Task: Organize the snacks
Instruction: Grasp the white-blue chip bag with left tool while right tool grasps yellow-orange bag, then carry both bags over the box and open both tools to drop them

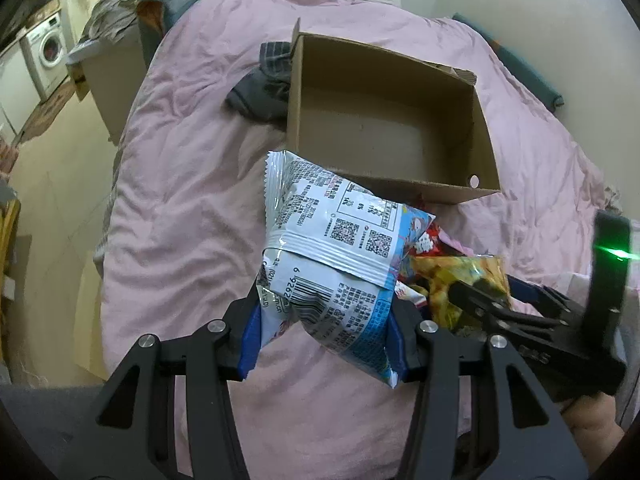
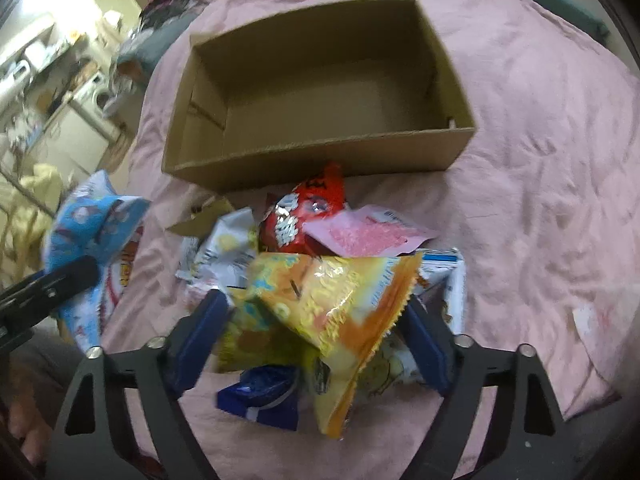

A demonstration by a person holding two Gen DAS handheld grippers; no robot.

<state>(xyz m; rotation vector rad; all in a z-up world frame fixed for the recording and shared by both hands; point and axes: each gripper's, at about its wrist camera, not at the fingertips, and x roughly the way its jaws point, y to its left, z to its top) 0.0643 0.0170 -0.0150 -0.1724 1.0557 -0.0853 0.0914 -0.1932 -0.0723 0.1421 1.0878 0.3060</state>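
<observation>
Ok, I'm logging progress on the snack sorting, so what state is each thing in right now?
Cardboard box: open, empty, on the pink duvet.
Blue-and-white snack bag: sealed, clamped in the left claw, lifted.
Yellow snack bag: sealed, between the right claw's fingers; grip unclear.
Red snack bag: lying in the pile.

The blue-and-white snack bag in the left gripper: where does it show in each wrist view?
Left wrist view: blue-and-white snack bag fills the lower centre, clamped in the left gripper, printed back facing the camera.
Right wrist view: the same bag sits at the left edge, blurred, blue front showing.
Shared landmark: the open cardboard box on the pink bedcover.
</observation>
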